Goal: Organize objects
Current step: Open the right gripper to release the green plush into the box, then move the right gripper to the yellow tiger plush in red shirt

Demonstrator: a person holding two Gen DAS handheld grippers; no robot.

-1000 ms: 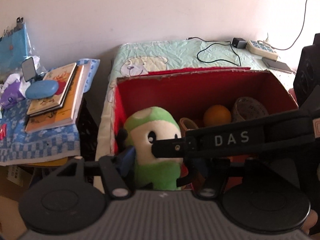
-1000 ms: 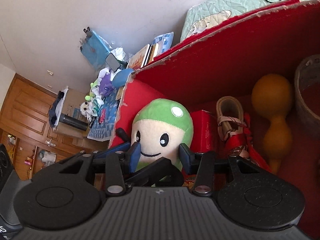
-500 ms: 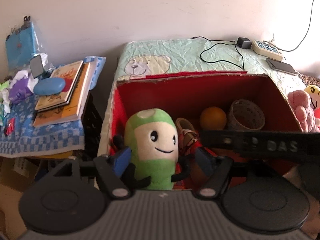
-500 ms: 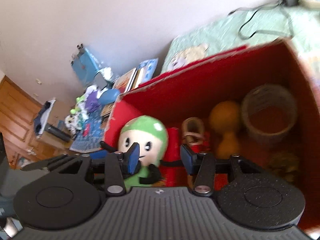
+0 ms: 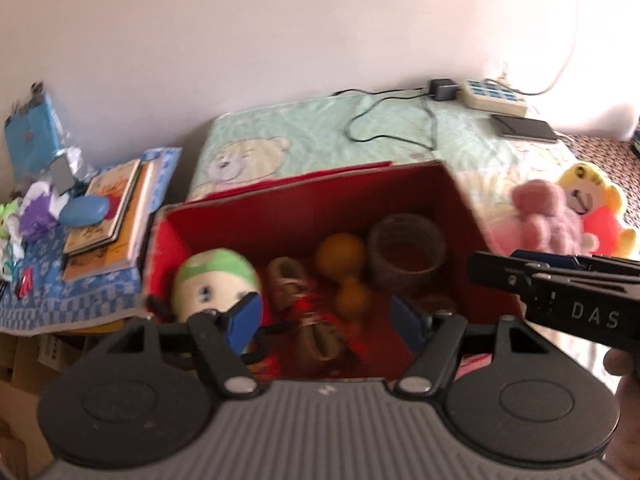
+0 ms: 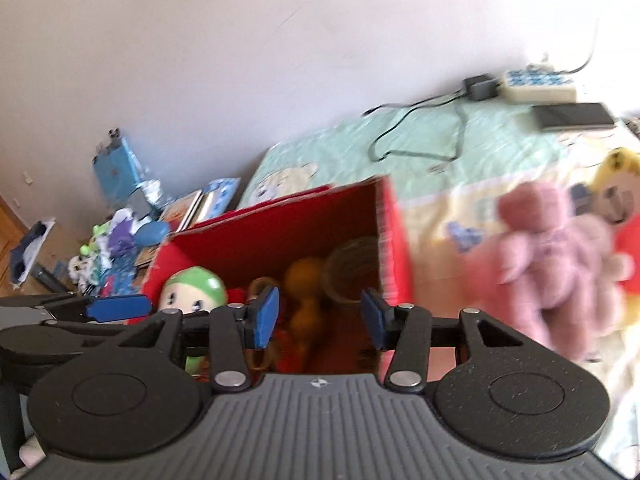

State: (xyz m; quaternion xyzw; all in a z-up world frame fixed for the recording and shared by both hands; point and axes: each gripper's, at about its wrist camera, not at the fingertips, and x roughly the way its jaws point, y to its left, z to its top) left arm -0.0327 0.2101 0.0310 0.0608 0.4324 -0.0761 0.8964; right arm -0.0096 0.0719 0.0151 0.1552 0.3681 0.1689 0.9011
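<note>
Green-capped plush doll (image 5: 216,280) sits in the left end of the red cardboard box (image 5: 400,184), beside a sandal (image 5: 304,304), an orange gourd-shaped toy (image 5: 344,264) and a round woven basket (image 5: 406,256). Left hand-held gripper (image 5: 326,316) stands open above the box, nothing between its blue pads. Right hand-held gripper (image 6: 320,316) is likewise open and empty. Pink plush toy (image 6: 548,256) lies on the bed (image 6: 500,152) outside the box, against a yellow-and-red doll (image 5: 592,208).

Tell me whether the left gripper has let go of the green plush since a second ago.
Yes. The left gripper now stands open and drawn back from the red box; the green plush sits free in its left corner.
</note>
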